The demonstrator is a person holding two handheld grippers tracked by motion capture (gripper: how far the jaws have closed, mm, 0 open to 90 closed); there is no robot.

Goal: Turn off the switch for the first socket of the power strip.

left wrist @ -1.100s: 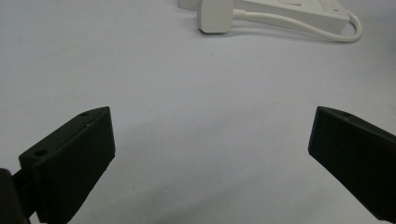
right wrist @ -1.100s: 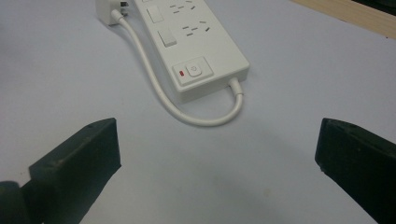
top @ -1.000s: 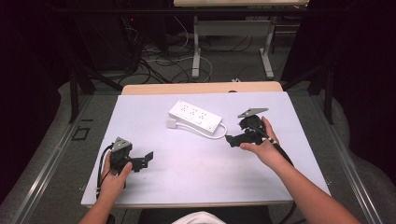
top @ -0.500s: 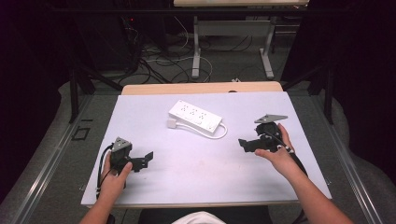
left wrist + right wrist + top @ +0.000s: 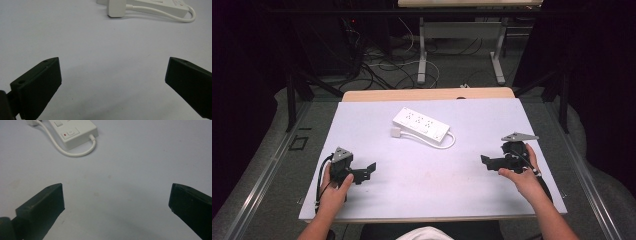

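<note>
With both tongs gaping wide and empty, nothing is gripped yet. The white power strip (image 5: 421, 124) lies mid-far on the counter (image 5: 462, 175), plug (image 5: 396, 132) loose beside it, cord looped at its right end. Left tongs (image 5: 371, 168) near-left, right tongs (image 5: 484, 160) near-right, both well apart from it. All handling remains.

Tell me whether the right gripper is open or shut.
Open: the right gripper has its jaws wide apart, with bare table between them.
</note>
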